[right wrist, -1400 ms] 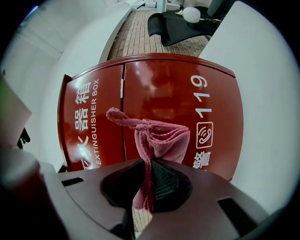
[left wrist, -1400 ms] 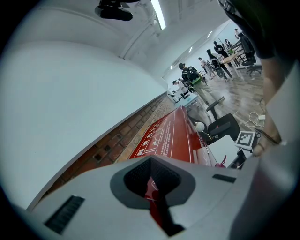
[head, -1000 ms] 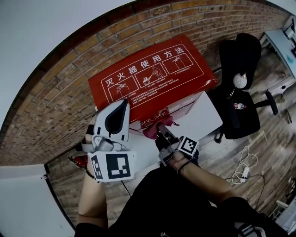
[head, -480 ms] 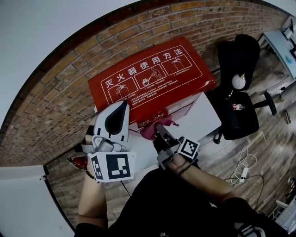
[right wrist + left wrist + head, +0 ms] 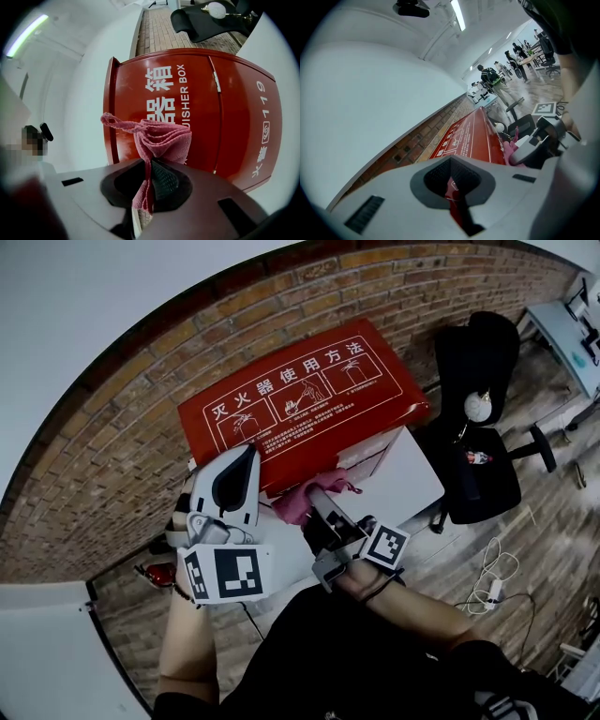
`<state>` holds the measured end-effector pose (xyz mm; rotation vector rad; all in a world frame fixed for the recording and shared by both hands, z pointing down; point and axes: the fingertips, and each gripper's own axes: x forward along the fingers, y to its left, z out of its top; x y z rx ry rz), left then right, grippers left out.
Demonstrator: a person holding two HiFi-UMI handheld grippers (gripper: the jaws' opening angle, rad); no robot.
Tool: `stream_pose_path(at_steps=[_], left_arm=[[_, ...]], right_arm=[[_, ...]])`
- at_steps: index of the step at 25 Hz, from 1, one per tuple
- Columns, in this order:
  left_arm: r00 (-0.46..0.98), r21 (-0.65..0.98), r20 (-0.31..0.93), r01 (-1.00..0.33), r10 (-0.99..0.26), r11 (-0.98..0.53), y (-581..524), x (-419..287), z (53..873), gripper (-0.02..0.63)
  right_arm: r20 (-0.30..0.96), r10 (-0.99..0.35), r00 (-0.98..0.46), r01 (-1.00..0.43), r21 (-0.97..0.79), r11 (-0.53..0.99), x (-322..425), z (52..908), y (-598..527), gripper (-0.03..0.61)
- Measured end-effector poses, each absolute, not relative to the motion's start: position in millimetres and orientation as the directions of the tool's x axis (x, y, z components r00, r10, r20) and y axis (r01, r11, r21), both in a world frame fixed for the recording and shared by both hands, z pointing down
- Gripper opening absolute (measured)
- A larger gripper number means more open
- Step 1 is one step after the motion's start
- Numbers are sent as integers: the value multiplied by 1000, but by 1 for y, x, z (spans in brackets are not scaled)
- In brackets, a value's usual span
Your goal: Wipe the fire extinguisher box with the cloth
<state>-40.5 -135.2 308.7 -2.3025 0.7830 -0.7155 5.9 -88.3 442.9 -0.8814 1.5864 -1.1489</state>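
Right gripper [image 5: 149, 180] is clamped on the pink cloth [image 5: 164, 138]. The folded wad sticks out past the tips toward the front of the fire extinguisher box [image 5: 220, 117], with a loose loop at one corner. Can't tell if the cloth touches the box. Left gripper [image 5: 452, 183] is closed with nothing in it, at the box's left end near lid level. Box doors are closed, so I can't see the contents. The lower edge is cut off in my right gripper view, and in the head view the grippers cover much of the front. The box's long axis runs along the brick wall [image 5: 122, 456] behind it. Black chair [image 5: 483, 465] is to the box's right.
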Motion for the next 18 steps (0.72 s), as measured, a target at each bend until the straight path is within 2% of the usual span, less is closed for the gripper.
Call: stream_pose_path(at_steps=[18], left_arm=[[702, -678, 284, -334, -653, -655, -132, -41, 309, 12]], right_arm=[[-326, -911, -254, -37, -938, 346, 10, 383, -87, 51]])
